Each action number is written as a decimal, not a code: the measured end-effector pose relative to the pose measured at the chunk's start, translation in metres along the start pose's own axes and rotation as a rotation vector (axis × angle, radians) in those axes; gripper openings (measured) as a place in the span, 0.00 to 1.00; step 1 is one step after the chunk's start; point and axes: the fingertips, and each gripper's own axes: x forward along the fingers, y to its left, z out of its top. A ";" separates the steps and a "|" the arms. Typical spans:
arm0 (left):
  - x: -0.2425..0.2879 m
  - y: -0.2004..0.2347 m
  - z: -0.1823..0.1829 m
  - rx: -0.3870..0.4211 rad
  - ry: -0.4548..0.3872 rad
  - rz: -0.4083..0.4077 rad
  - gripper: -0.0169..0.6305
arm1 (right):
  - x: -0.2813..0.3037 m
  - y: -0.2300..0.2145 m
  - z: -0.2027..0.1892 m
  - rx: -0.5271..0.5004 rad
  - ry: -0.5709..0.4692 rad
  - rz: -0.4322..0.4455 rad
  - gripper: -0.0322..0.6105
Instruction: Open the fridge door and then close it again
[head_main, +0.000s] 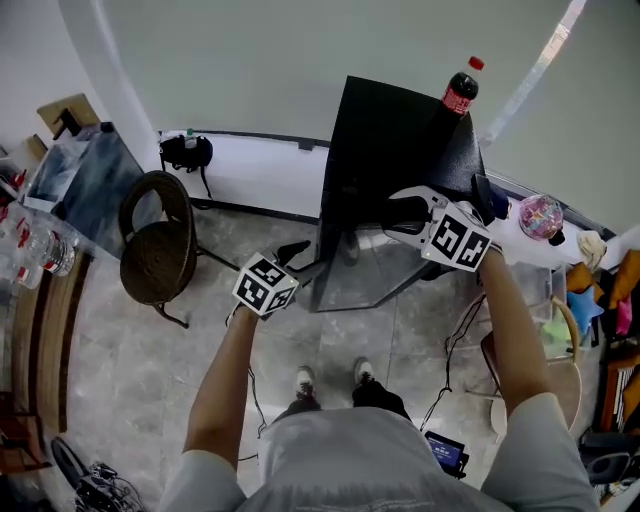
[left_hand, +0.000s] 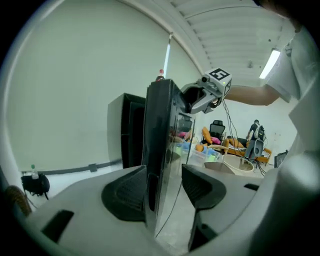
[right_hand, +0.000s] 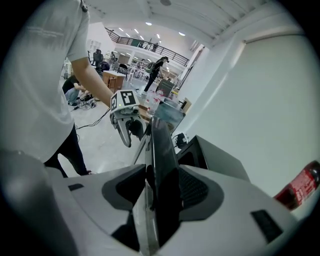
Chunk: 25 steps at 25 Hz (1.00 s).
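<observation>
Straddling the open glass-fronted black fridge door (left_hand: 160, 125), the left gripper (left_hand: 162, 190) has its jaws apart, while the right gripper (right_hand: 162, 192) clamps the door's edge. The closing step looks next: swing the door toward the black fridge cabinet (head_main: 400, 130) ahead.

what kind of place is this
Likely a big open workshop or lab, not a kitchen: a small black fridge stands on a bare tiled floor, with an office chair behind and a railed mezzanine overhead.
</observation>
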 end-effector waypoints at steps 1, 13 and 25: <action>-0.004 -0.001 0.007 0.020 -0.007 -0.004 0.35 | 0.000 0.001 0.001 -0.006 0.000 -0.008 0.37; -0.020 -0.015 0.094 0.120 -0.145 -0.139 0.43 | -0.002 0.015 0.005 -0.036 0.009 -0.044 0.39; -0.016 -0.022 0.101 0.110 -0.123 -0.124 0.36 | -0.020 0.011 0.013 0.126 -0.086 -0.101 0.40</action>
